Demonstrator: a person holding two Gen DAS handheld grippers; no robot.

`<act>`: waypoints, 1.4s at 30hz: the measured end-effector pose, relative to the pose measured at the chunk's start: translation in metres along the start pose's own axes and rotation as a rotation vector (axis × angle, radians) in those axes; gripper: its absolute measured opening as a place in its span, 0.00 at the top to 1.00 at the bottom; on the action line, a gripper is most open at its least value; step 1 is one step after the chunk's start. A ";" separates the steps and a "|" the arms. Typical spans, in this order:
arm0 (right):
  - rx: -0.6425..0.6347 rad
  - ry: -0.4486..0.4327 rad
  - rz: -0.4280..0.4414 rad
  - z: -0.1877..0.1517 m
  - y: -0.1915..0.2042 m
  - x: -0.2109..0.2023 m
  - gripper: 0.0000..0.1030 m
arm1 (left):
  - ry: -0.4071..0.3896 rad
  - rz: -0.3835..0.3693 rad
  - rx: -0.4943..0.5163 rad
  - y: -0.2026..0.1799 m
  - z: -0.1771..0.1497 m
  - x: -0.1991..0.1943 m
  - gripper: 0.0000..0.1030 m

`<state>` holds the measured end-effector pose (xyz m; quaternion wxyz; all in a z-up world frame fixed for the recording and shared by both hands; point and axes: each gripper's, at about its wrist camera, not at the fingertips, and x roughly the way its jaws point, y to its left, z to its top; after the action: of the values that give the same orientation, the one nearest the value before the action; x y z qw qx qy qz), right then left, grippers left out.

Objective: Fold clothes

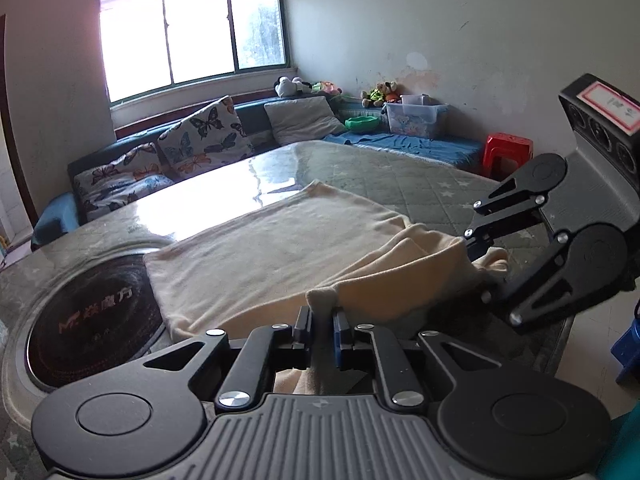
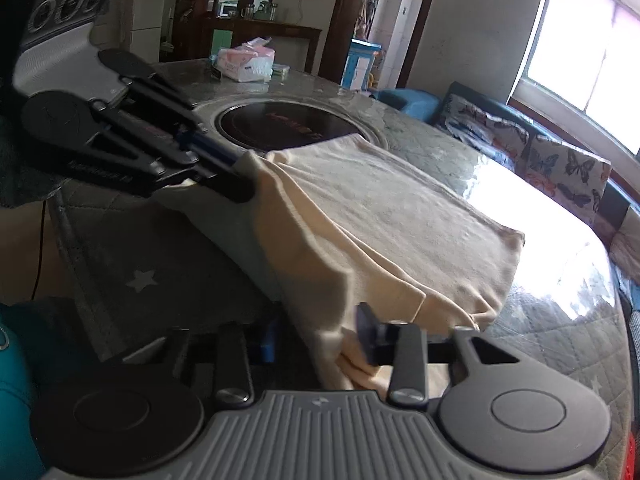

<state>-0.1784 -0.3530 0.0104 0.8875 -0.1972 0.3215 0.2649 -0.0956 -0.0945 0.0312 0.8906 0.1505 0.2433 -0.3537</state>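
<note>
Cloth (image 1: 276, 248), one cream garment, lies flat on the table (image 1: 420, 176), its near edge lifted at the table's near edge by two grippers. The left gripper (image 1: 322, 320) has its jaws drawn narrow, pinching a small fold of the garment's near hem. The right gripper (image 2: 320, 340) has cloth bunched between its jaws, which stand somewhat apart; whether the pads press on it cannot be told. One round black cooktop (image 1: 100, 312) is set into the table beside the garment's left edge, which overlaps its rim. One pack of tissues (image 2: 246, 60) sits at the table's far left corner. Two butterfly cushions (image 1: 208, 136) rest on the sofa beyond the table, with one red stool (image 1: 506, 152) at the right.
</note>
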 end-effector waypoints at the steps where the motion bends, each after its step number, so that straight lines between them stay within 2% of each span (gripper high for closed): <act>1: 0.014 0.004 0.008 0.001 -0.003 0.001 0.77 | 0.005 0.000 0.003 0.000 -0.002 -0.001 0.84; 3: 0.053 0.002 0.028 0.004 -0.009 0.002 0.82 | 0.012 0.007 0.009 -0.001 -0.008 -0.006 0.75; 7: 0.115 -0.010 0.042 0.011 -0.020 0.001 0.85 | 0.025 0.034 0.053 -0.006 -0.020 -0.017 0.60; 12: 0.159 -0.031 0.038 0.017 -0.030 -0.001 0.86 | 0.051 0.079 0.127 -0.009 -0.035 -0.021 0.60; 14: 0.168 -0.037 0.032 0.018 -0.033 -0.001 0.86 | 0.055 0.103 0.161 -0.010 -0.040 -0.019 0.61; 15: 0.175 -0.039 0.028 0.018 -0.033 -0.002 0.87 | 0.055 0.113 0.172 -0.009 -0.041 -0.019 0.66; 16: 0.178 -0.042 0.025 0.017 -0.032 -0.002 0.88 | 0.052 0.119 0.178 -0.010 -0.042 -0.019 0.75; 19: 0.186 -0.053 0.015 0.015 -0.029 -0.005 0.89 | 0.026 0.128 0.187 -0.009 -0.041 -0.022 0.86; 28: 0.188 -0.111 -0.003 0.017 -0.021 -0.035 0.90 | -0.051 0.106 0.142 -0.009 -0.028 -0.057 0.89; 38: 0.110 -0.122 0.082 0.016 0.015 -0.103 0.90 | -0.066 0.046 0.097 -0.030 -0.030 -0.130 0.89; 42: 0.080 -0.106 0.120 0.015 0.032 -0.120 0.90 | -0.059 0.044 0.067 -0.034 -0.036 -0.141 0.89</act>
<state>-0.2685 -0.3614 0.0963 0.8930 -0.1277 0.2956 0.3144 -0.2206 -0.0241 0.0739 0.8993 0.1752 0.2017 -0.3463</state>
